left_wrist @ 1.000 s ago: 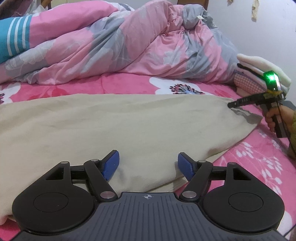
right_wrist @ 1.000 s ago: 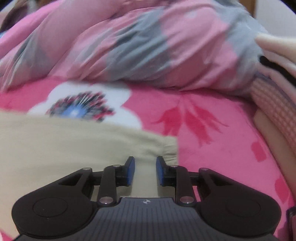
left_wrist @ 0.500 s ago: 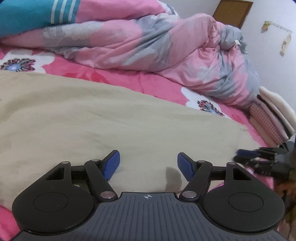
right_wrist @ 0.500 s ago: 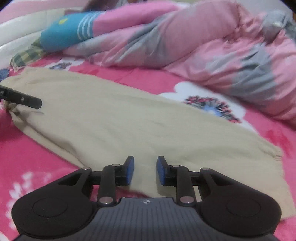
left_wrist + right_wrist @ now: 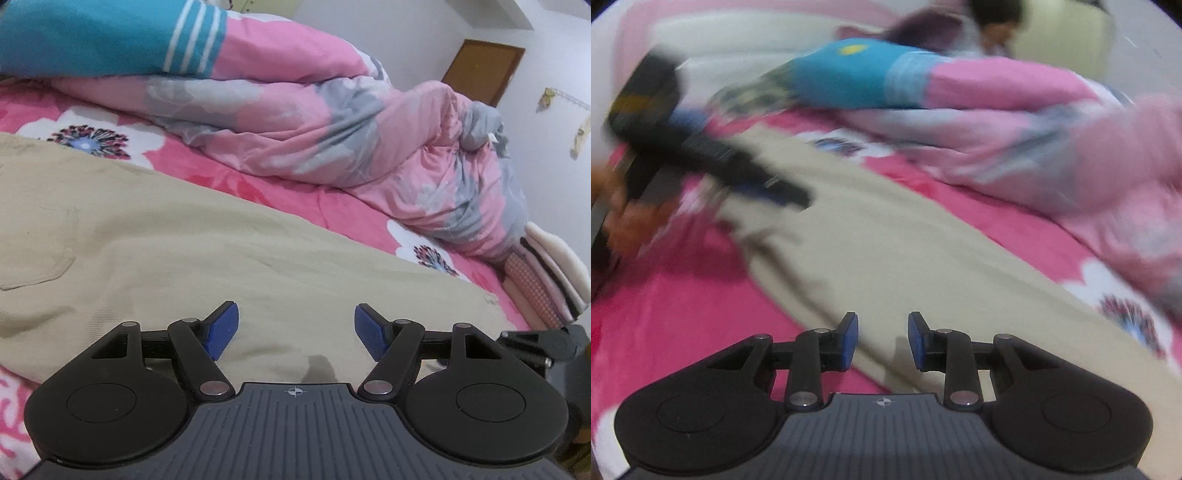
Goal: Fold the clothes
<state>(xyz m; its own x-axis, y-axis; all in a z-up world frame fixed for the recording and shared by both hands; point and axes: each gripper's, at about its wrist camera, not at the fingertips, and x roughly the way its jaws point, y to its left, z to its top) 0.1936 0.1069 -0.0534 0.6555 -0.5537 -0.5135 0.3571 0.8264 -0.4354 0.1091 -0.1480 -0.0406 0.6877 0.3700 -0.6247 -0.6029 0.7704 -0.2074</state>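
A beige pair of trousers [image 5: 192,243] lies flat along the pink flowered bed sheet [image 5: 258,192]; it also shows in the right wrist view [image 5: 905,243]. My left gripper [image 5: 295,328] is open and empty, low over the garment's near edge. My right gripper [image 5: 882,339] is partly open with a narrow gap, empty, over the near edge of a trouser leg. The left gripper shows blurred at the left of the right wrist view [image 5: 713,162], over the garment's far end. Part of the right gripper shows at the right edge of the left wrist view [image 5: 543,339].
A crumpled pink and grey duvet [image 5: 332,122] lies along the back of the bed. A teal striped cloth [image 5: 92,37] lies on it at left. A stack of folded clothes [image 5: 546,280] sits at the far right. A brown door [image 5: 480,70] is behind.
Both grippers have swung left along the trousers. The right gripper let go of the trouser hem corner and drew back to the near edge. The left jaws stayed open.
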